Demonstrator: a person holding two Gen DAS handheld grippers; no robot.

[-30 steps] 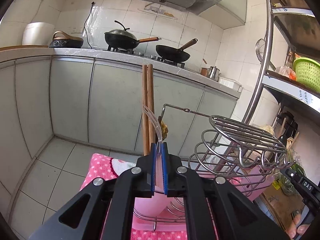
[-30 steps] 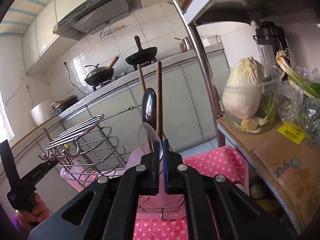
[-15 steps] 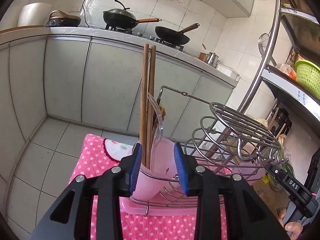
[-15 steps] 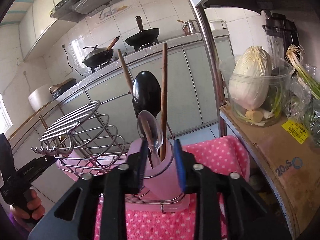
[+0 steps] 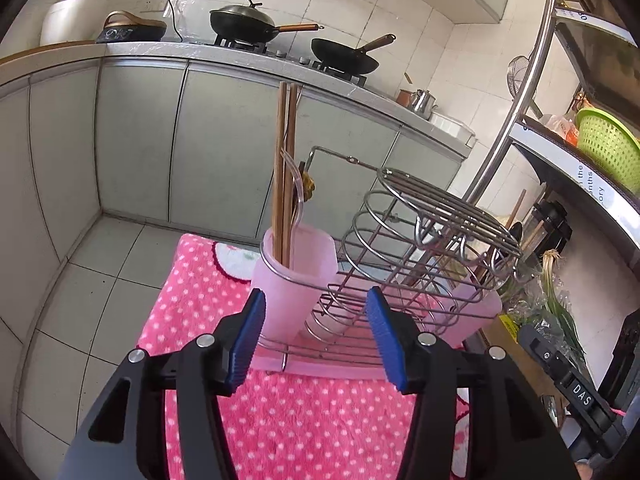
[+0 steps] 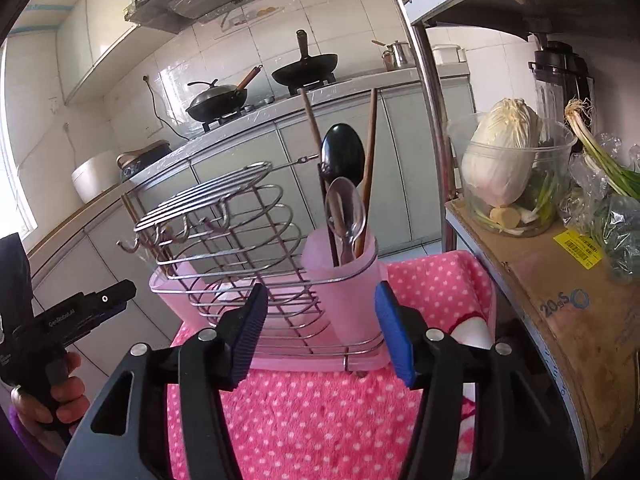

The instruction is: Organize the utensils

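A wire dish rack (image 5: 420,248) (image 6: 224,232) stands on a pink tray with a pink utensil cup at each end. In the left wrist view, one cup (image 5: 294,280) holds wooden chopsticks (image 5: 285,168) and a clear plastic utensil (image 5: 296,188). In the right wrist view, the other cup (image 6: 344,292) holds a black spoon (image 6: 342,152), a clear spoon (image 6: 346,212) and wooden chopsticks (image 6: 370,152). My left gripper (image 5: 316,336) is open and empty, just in front of its cup. My right gripper (image 6: 322,332) is open and empty, just in front of its cup.
The rack sits on a pink polka-dot towel (image 5: 304,420) (image 6: 320,420). A metal shelf unit stands at the right with a cardboard box (image 6: 560,320), cabbage in a clear tub (image 6: 508,168), spring onions and a green basket (image 5: 604,148). Kitchen counter with woks (image 5: 240,26) behind.
Both grippers were shut on utensils above the cups; both have opened, left the utensils standing in the cups and drawn back from the rack.
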